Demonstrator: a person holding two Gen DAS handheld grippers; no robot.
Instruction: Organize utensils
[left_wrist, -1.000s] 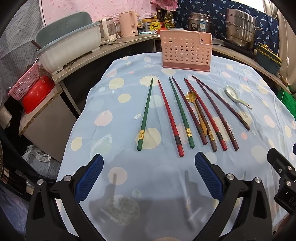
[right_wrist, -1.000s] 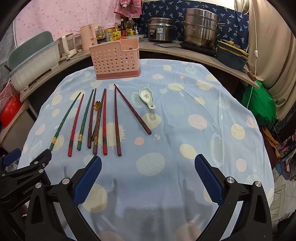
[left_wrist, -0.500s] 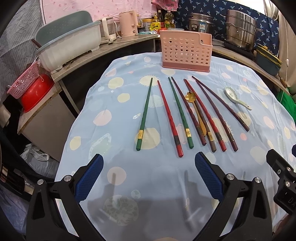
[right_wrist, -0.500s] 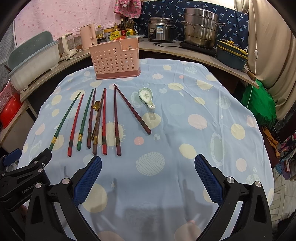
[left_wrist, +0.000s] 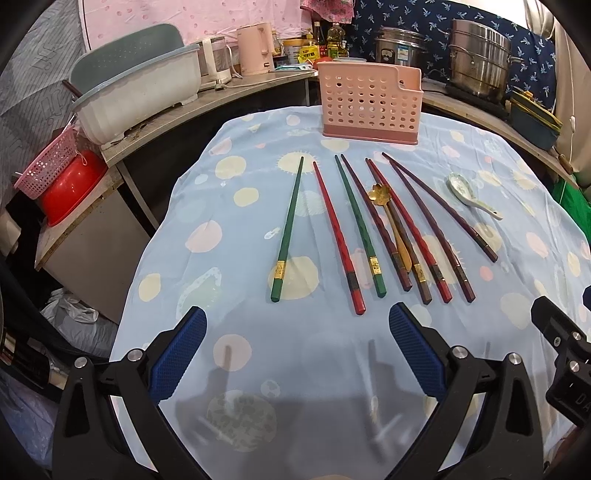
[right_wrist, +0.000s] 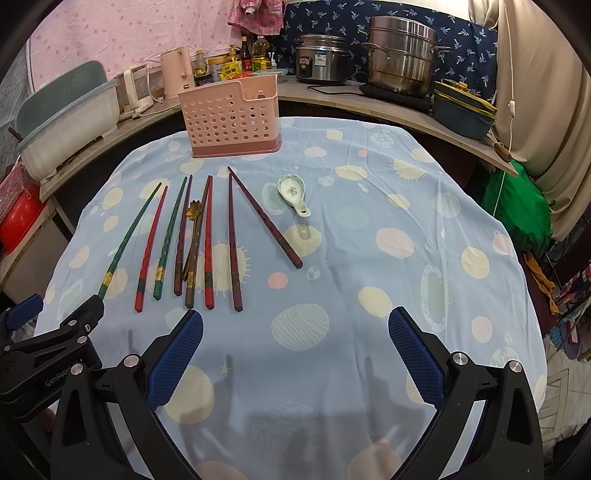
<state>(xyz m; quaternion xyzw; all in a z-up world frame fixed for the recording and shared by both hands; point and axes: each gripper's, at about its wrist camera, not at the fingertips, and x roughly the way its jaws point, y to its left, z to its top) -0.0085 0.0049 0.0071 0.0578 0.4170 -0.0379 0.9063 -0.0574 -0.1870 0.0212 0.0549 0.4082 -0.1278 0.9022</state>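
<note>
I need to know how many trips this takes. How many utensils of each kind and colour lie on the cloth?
Green chopsticks: 2
Red chopsticks: 2
Dark maroon or brown chopsticks: 4
Gold spoon: 1
White ceramic spoon: 1
Total: 10

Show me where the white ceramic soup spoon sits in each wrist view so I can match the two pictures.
Left wrist: the ceramic spoon lies at right of centre, right of the outermost dark chopstick, bowl away from the camera.
Right wrist: the same spoon lies just above centre, right of that chopstick.
Shared landmark: the pink perforated holder standing beyond the row of utensils.
</note>
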